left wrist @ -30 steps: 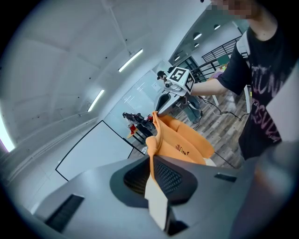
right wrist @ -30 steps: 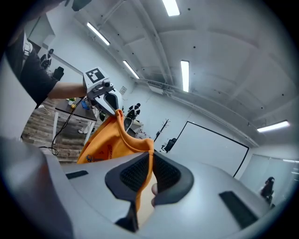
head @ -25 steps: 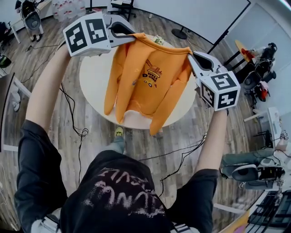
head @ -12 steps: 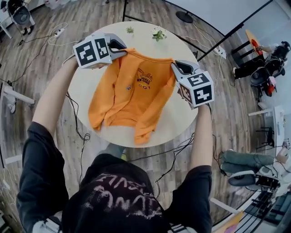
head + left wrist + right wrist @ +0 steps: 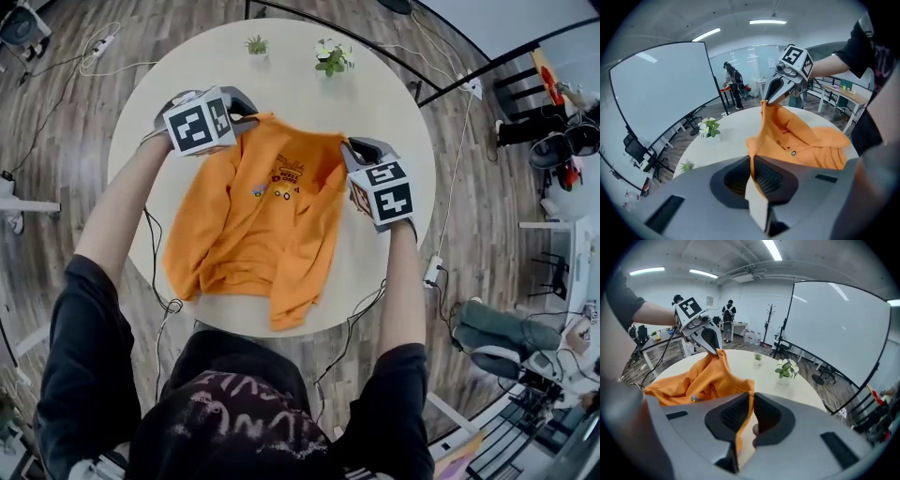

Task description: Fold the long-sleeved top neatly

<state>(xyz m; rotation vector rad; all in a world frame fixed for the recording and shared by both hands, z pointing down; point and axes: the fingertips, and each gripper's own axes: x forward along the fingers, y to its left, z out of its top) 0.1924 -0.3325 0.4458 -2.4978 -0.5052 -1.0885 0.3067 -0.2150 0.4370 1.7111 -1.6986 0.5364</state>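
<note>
Orange long-sleeved top [image 5: 253,225] on a round table [image 5: 394,103], wood-floored room

One pale table stands on the plank floor [image 5: 56,141], with one large whiteboard [image 5: 661,93] beyond. The single top lies across it, reaching the near edge. There are two grippers: the left gripper [image 5: 249,108] and right gripper [image 5: 351,150] each clamp a shoulder. At the far rim stand two pots: a green plant [image 5: 256,44] and a flowering plant [image 5: 333,58].

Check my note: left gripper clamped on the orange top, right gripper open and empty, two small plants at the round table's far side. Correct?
No. The right gripper is shut on the orange top too, as the right gripper view shows; the rest stands.
</note>
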